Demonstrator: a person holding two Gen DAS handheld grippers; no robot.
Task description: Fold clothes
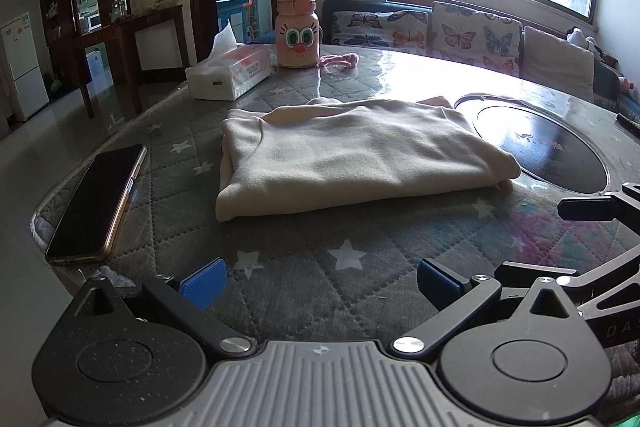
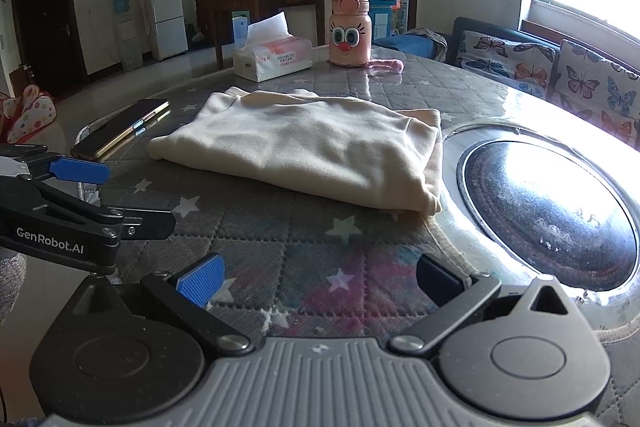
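A cream garment [image 1: 360,155] [image 2: 312,151] lies folded into a flat rectangle on the grey quilted star-patterned table cover [image 1: 344,259] [image 2: 280,227]. My left gripper [image 1: 320,283] is open just above the cover, short of the garment's near edge, with nothing between its blue pads. It also shows at the left edge of the right wrist view as the left gripper [image 2: 116,195]. My right gripper [image 2: 322,279] is open too, empty, near the garment's right corner. The left wrist view catches the right gripper [image 1: 560,239] at its right edge.
A dark phone [image 1: 96,203] [image 2: 120,127] lies left of the garment by the table edge. Behind stand a tissue box [image 1: 232,71] [image 2: 276,57] and a pink cartoon bottle [image 1: 298,31] [image 2: 350,27]. A round glossy inset plate [image 1: 548,147] [image 2: 552,211] sits right of the garment.
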